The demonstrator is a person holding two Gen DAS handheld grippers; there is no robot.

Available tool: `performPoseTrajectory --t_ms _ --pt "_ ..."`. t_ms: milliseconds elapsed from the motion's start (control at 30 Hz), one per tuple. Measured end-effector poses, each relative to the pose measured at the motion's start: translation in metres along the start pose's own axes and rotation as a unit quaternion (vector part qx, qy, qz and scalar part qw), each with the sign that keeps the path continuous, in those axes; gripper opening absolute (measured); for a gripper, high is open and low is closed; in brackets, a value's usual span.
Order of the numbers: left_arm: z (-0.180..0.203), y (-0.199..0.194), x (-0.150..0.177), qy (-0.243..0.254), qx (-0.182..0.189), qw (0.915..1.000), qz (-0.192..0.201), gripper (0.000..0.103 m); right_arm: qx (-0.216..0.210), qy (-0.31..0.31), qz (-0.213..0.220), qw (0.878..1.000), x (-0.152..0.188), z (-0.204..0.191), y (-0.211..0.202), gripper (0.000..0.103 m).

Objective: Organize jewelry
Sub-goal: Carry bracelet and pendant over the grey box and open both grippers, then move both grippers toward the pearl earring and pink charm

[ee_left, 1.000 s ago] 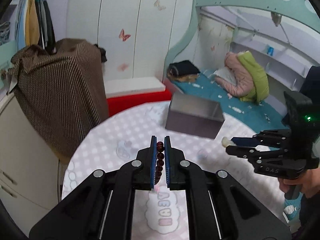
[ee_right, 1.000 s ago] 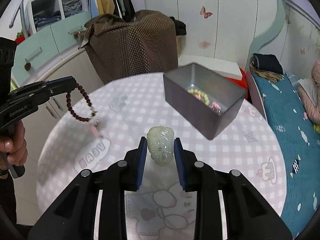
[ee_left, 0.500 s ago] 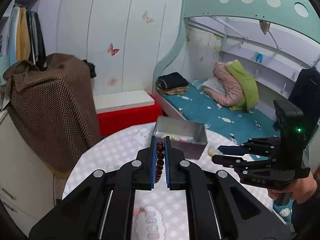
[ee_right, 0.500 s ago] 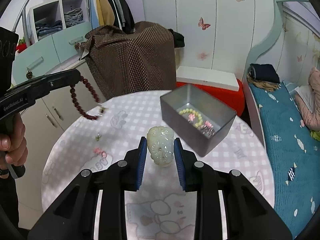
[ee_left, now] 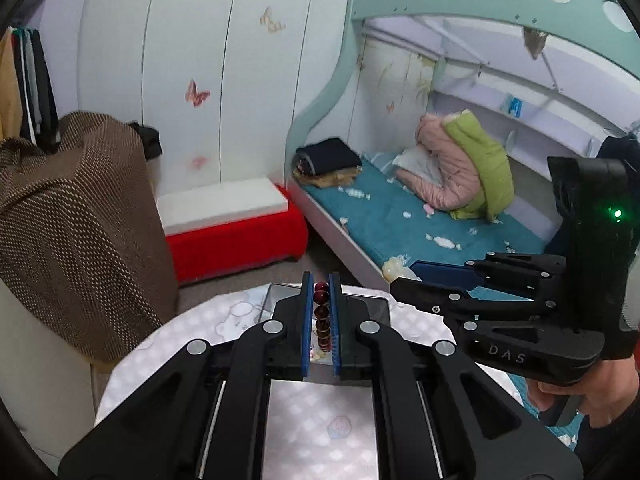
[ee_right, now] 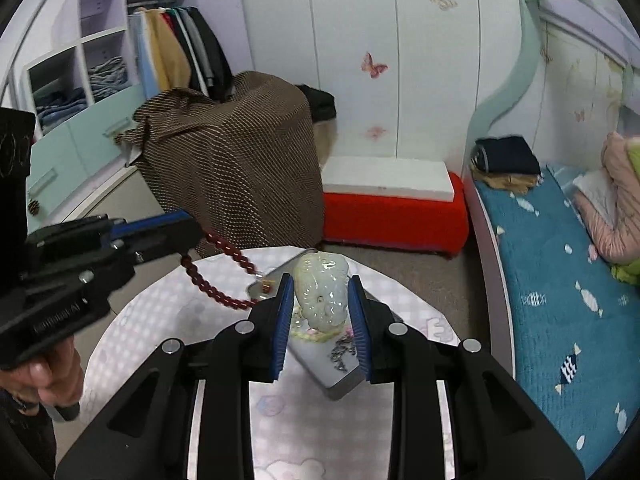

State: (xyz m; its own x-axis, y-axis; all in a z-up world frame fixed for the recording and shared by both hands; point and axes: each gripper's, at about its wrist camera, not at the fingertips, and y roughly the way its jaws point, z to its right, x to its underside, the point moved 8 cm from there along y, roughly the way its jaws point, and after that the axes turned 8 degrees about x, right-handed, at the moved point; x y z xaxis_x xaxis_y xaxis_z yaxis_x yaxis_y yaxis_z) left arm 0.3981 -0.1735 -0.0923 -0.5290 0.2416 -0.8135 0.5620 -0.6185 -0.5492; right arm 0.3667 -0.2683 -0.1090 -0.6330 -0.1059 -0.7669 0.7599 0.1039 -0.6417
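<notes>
My left gripper [ee_left: 321, 280] is shut on a dark red bead bracelet [ee_left: 321, 312], whose loop hangs from the jaws in the right wrist view [ee_right: 218, 276]. My right gripper [ee_right: 320, 284] is shut on a pale green carved jade pendant [ee_right: 322, 294]. Both hover above the grey metal box [ee_right: 340, 378] on the round table [ee_right: 152, 312]. Inside the box lie a light bead bracelet [ee_right: 310, 334] and a small dark chain [ee_right: 342, 354]. In the left wrist view the box [ee_left: 378, 308] is mostly hidden behind my fingers, and the right gripper [ee_left: 402, 274] shows at right with the pendant [ee_left: 394, 270].
The table carries a pink-and-white checked cloth. Behind it stand a brown-draped object [ee_right: 240, 160], a red bench with a white top [ee_right: 394, 204] and a bed with a teal cover [ee_right: 560, 288]. A hand [ee_left: 576, 396] holds the right gripper's handle.
Both grippers have risen and moved forward over the table towards the box, which has slid from ahead of the fingers to beneath them. The bracelet and pendant stay gripped.
</notes>
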Motion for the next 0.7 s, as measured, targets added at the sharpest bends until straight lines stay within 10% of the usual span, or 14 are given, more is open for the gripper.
performPoseTrajectory --t_ms 333,467,533,700 --pt "-0.019 0.049 0.007 -0.03 -0.012 0.9982 -0.05 0.011 -0.008 0.032 -0.051 0.998 0.014 0.008 0.037 0.027" --pt "-0.028 0.037 0.002 -0.032 -0.034 0.9985 -0.028 0.079 -0.002 0.039 -0.048 0.998 0.014 0.012 0.033 0.046" --pt "-0.029 0.028 -0.001 -0.035 -0.039 0.9985 -0.015 0.086 0.002 0.048 -0.035 0.998 0.013 0.015 0.026 0.082" --pt "-0.034 -0.001 -0.003 -0.031 -0.069 0.9971 0.009 0.097 0.014 0.067 -0.008 0.998 0.008 0.019 0.008 0.095"
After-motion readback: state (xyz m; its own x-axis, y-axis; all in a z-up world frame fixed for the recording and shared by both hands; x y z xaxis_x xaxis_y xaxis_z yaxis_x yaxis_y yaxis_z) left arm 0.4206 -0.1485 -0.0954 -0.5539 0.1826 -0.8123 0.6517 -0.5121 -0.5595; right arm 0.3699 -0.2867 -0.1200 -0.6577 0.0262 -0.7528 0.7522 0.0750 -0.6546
